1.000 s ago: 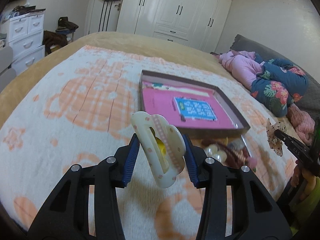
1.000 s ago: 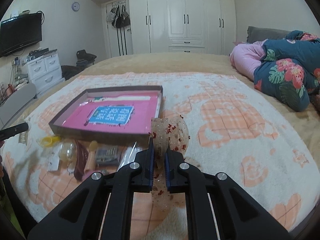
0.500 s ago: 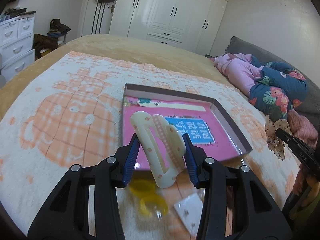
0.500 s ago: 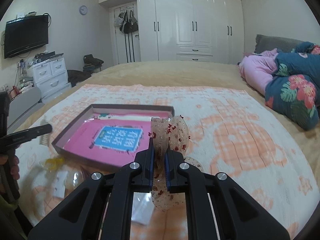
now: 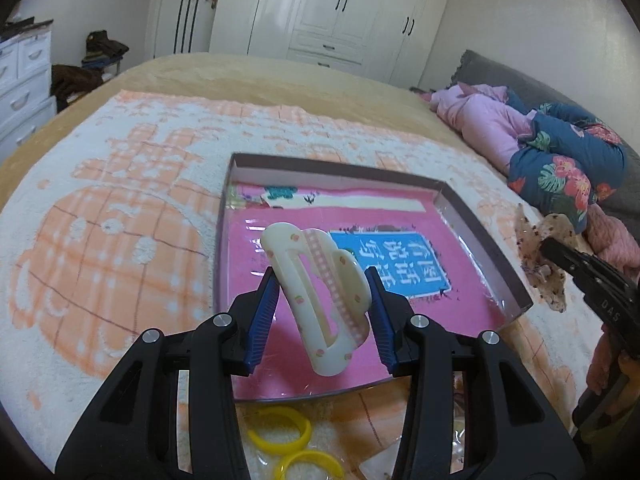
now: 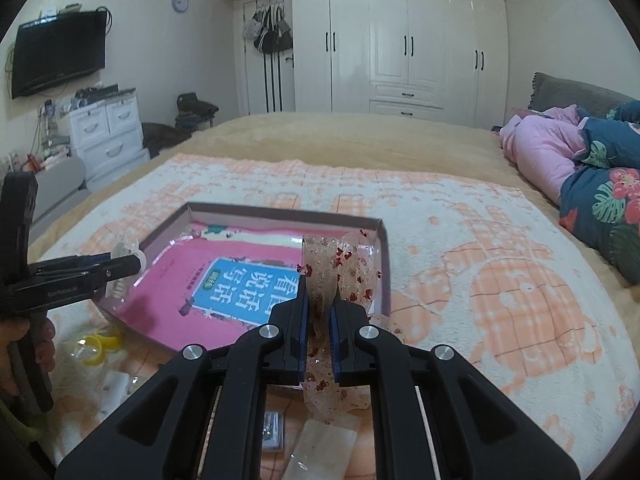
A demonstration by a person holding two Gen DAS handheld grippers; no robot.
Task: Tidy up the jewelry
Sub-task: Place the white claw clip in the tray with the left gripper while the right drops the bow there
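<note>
Your left gripper clamps the cream hair claw and your right gripper pinches the glitter bow; both hover at the pink tray, so lower and release next.

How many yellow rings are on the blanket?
2. One yellow ring lies just in front of the pink box, the other right beside it, nearer the camera. More may be hidden under the grippers.

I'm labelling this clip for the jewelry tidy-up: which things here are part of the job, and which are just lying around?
Part of the job:
- cream hair claw, in the left hand-held gripper
- glitter bow, in the right hand-held gripper
- box
- yellow rings

Lying about:
- floral quilt
- pink bundle
- drawers
- TV
</note>
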